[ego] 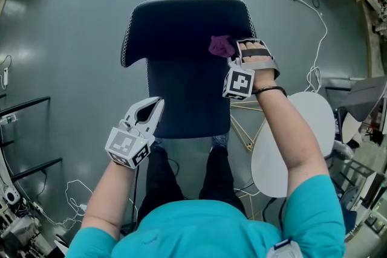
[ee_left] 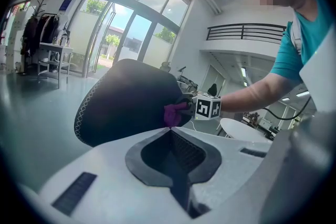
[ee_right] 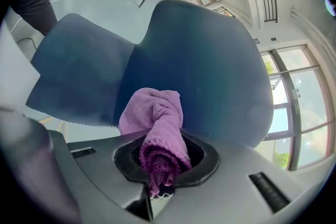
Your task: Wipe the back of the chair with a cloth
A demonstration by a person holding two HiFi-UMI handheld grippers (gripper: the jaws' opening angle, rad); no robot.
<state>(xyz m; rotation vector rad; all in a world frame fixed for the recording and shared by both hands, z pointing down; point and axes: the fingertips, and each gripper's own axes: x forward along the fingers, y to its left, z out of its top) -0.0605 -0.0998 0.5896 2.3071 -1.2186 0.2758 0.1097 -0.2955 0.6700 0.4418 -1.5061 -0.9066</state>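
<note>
At the left, near the seat's [ego: 187, 99] left corner: left tool [ego: 147, 115], clenched on nothing, clear of the chair. Could steady the frame if needed.

Further right, at the far side: chair back [ego: 181, 24], dark, curved, edged with white stitching. Looks like a stiff shell under fabric, so probably takes firm rubbing without giving. May still slide on the smooth floor [ego: 72, 39] under a hard push.

On the right part of that back, just above the seat: cloth [ego: 221, 45], purple, bunched, apparently pressed against the dark surface. Looks like soft towelling, light and limp, so holds no shape of its own and folds wherever pushed. Best pinched at a gathered end, as here, with the loose wad left free to drag across the surface. Likely to slip out only if snagged.

Right beside it: right tool [ego: 236, 50], grasping one twisted end of the cloth.

To the right of the chair, close by: a round white table [ego: 308, 124], near enough to hamper a wide sweep of the right elbow. Beyond it, far right, a white cable [ego: 317, 15] trailing across the floor, well apart from the work.
</note>
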